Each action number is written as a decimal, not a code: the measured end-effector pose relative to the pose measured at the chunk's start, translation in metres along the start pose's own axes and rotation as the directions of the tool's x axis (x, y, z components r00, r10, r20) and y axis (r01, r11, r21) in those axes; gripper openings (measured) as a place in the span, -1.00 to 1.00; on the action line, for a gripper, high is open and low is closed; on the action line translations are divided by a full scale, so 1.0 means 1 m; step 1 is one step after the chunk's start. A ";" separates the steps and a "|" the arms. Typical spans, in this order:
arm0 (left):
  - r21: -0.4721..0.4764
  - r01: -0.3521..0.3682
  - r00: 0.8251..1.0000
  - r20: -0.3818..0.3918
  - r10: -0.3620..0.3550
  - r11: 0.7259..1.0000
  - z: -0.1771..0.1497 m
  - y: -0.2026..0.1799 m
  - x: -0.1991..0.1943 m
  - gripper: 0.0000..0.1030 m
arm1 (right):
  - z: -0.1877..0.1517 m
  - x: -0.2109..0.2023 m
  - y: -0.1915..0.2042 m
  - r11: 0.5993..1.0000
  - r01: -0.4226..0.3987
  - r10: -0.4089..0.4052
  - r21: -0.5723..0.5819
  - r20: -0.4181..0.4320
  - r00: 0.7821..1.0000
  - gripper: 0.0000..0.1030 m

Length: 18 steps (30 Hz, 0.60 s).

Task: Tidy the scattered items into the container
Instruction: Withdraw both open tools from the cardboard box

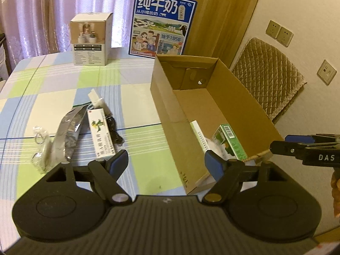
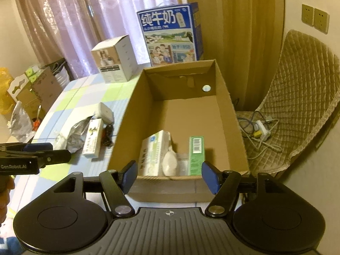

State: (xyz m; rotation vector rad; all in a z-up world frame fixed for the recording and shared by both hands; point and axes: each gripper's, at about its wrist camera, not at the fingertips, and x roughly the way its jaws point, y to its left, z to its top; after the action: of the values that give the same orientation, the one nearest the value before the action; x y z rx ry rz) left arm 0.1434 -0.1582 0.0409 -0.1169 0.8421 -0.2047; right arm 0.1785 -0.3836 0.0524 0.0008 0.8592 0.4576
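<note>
Between picks. Left gripper (image 1: 166, 165) and right gripper (image 2: 169, 177) both spread, empty. Three items in box (image 2: 125, 114) at near end. Next: left takes carton (image 1: 101, 131) from pile beside box's left wall.

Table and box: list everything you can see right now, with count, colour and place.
cardboard box: 1, brown, open, on the table's right side
green carton: 1, green, inside the box
white carton: 1, white-green, inside the box
white bag: 1, inside the box, between the cartons
ointment box: 1, white, on the table
foil pouch: 1, silver, left of it
black cable: 1, right of it
clear bag: 1, farthest left
white adapter: 1, behind the pile
milk case: 1, blue, far edge
white cube box: 1, far edge
left claw: open, empty
right claw: open, empty
</note>
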 end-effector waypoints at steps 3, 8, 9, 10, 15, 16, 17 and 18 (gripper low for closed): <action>0.002 -0.009 1.000 -0.005 0.009 1.000 -0.007 0.005 -0.007 0.50 | -0.003 -0.004 0.010 1.000 -0.011 0.011 -0.007 0.004 1.000 0.35; -0.007 -0.020 1.000 0.001 0.020 1.000 -0.018 0.014 -0.021 0.57 | -0.010 -0.009 0.029 0.999 -0.026 0.026 -0.022 0.008 1.000 0.57; -0.006 -0.026 1.000 0.006 0.026 1.000 -0.021 0.017 -0.025 0.62 | -0.012 -0.011 0.033 0.999 -0.030 0.031 -0.024 0.012 0.999 0.64; -0.002 -0.033 0.999 0.010 0.033 0.999 -0.024 0.020 -0.029 0.63 | -0.013 -0.012 0.037 0.999 -0.035 0.035 -0.026 0.017 0.999 0.66; 0.021 -0.088 0.996 0.001 0.088 0.996 -0.044 0.039 -0.045 0.75 | -0.022 -0.017 0.055 0.998 -0.059 0.060 -0.032 0.025 0.998 0.81; 0.017 -0.103 0.995 0.000 0.103 0.994 -0.048 0.046 -0.050 0.76 | -0.023 -0.016 0.059 0.997 -0.063 0.064 -0.035 0.022 0.998 0.82; 0.009 -0.116 0.993 0.002 0.116 0.993 -0.053 0.052 -0.055 0.80 | -0.025 -0.016 0.064 0.997 -0.068 0.069 -0.036 0.021 0.997 0.85; 0.004 -0.125 0.992 0.003 0.125 0.992 -0.057 0.058 -0.059 0.82 | -0.027 -0.015 0.068 0.997 -0.072 0.073 -0.036 0.021 0.997 0.86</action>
State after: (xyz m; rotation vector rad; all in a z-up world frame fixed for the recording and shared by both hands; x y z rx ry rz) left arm 0.0704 -0.0895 0.0352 -0.0599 0.8429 -0.0890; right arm 0.1242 -0.3332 0.0582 0.0045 0.8309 0.5401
